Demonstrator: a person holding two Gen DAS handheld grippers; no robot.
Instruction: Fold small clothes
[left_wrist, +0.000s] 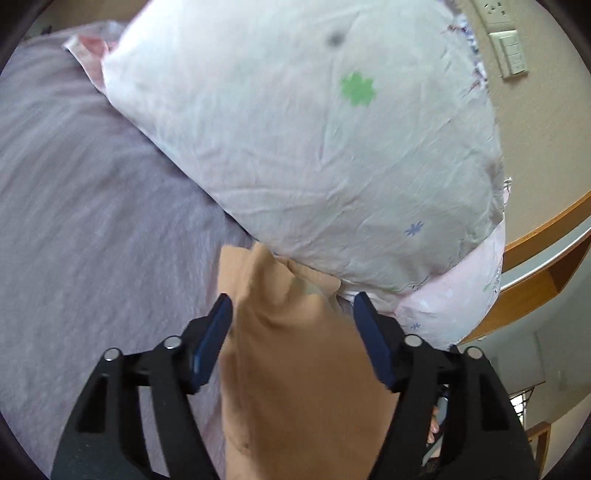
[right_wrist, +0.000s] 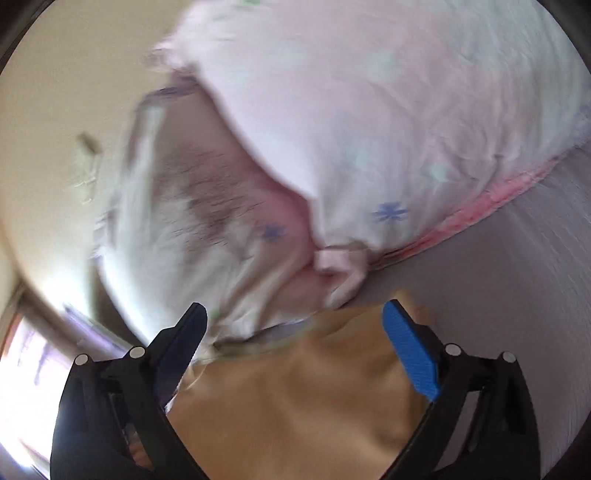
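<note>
A tan garment (left_wrist: 295, 354) lies on the lilac bed sheet (left_wrist: 92, 221), its far end against a pale pillow. My left gripper (left_wrist: 291, 306) is open, with one blue pad on each side of the tan cloth and the jaws apart. In the right wrist view the same tan garment (right_wrist: 303, 391) lies between the open fingers of my right gripper (right_wrist: 295, 314), which also stand wide apart. This view is blurred by motion. I cannot tell whether either gripper's pads touch the cloth.
A large white-pink pillow (left_wrist: 314, 140) with small green and blue flower prints lies just beyond the garment; it also shows in the right wrist view (right_wrist: 369, 129). A wall with switches (left_wrist: 511, 51) and a wooden shelf edge (left_wrist: 546, 236) are at the right.
</note>
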